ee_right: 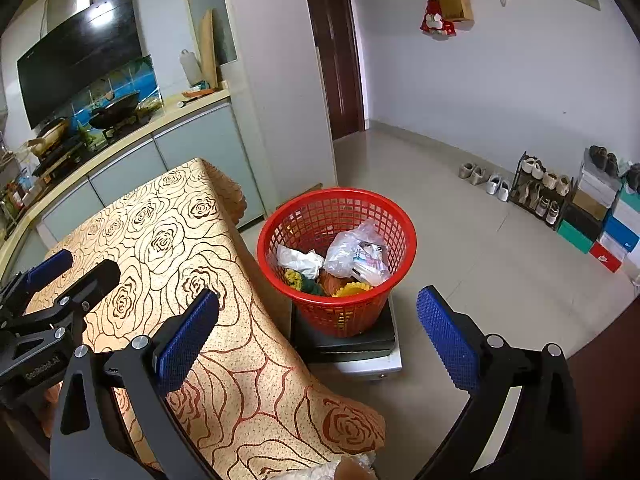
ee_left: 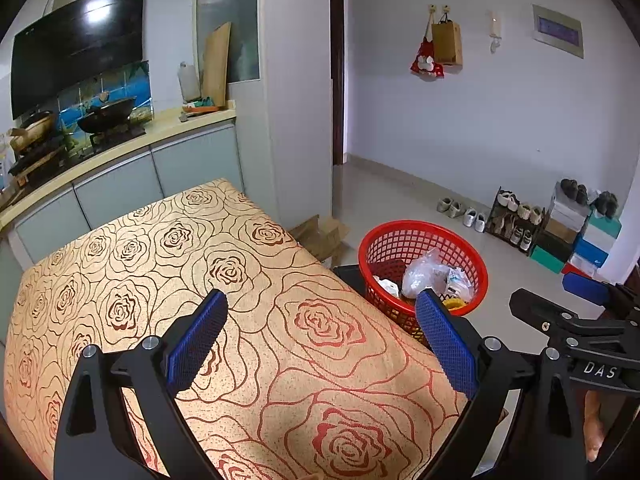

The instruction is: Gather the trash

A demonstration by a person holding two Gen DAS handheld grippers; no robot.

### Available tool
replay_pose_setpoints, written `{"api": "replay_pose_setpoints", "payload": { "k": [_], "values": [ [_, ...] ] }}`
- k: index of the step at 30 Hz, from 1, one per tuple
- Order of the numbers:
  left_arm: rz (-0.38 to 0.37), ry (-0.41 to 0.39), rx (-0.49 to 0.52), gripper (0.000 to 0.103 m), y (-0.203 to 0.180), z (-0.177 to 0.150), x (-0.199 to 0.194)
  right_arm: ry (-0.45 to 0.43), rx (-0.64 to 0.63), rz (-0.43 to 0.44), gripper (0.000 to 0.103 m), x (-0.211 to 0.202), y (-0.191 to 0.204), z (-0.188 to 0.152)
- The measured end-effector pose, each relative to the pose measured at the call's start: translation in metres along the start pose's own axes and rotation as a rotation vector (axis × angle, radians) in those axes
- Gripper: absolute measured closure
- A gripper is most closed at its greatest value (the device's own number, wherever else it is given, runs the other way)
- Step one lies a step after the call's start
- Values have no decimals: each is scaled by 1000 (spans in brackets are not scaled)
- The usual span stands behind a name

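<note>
Both grippers hang with jaws spread wide and nothing between the pads: the left gripper (ee_left: 320,344) over the table (ee_left: 168,248), the right gripper (ee_right: 320,332) at the table's right edge, looking down toward the bin (ee_right: 337,240). The trash now lies in that red mesh bin, which stands on a flat dark box (ee_right: 348,344) on the floor, just beside the table at about 1 o'clock from the left gripper and 12 o'clock from the right. Inside, a clear plastic bag (ee_right: 352,252) sits at 2 o'clock, a white crumpled wrapper (ee_right: 298,260) at 9 o'clock, and yellow and orange scraps (ee_right: 344,290) at 6 o'clock. The rose-patterned cloth shows no loose litter in either view, so the collecting looks largely done, though the near table edge is hidden behind the fingers. By the look of them, these pieces are light, soft and crushable; the film bag is probably slippery and would slide from a shallow pinch, so it is best taken at a bunched fold near its top. The bin itself seems light and fairly stiff, and its rim, at the near side, is the place to grip.
</note>
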State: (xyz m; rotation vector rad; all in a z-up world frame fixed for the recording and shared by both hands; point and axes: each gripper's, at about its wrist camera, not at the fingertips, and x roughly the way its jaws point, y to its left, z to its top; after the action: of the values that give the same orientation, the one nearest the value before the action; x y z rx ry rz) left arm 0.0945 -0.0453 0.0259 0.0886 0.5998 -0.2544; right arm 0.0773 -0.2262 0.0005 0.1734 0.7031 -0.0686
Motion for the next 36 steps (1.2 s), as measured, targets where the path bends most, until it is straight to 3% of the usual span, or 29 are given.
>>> {"api": "replay_pose_setpoints", "payload": {
  "k": [36],
  "values": [
    [-3, 5, -11, 11, 6, -1, 2, -11, 0, -10, 7, -1, -1, 2]
  ]
}}
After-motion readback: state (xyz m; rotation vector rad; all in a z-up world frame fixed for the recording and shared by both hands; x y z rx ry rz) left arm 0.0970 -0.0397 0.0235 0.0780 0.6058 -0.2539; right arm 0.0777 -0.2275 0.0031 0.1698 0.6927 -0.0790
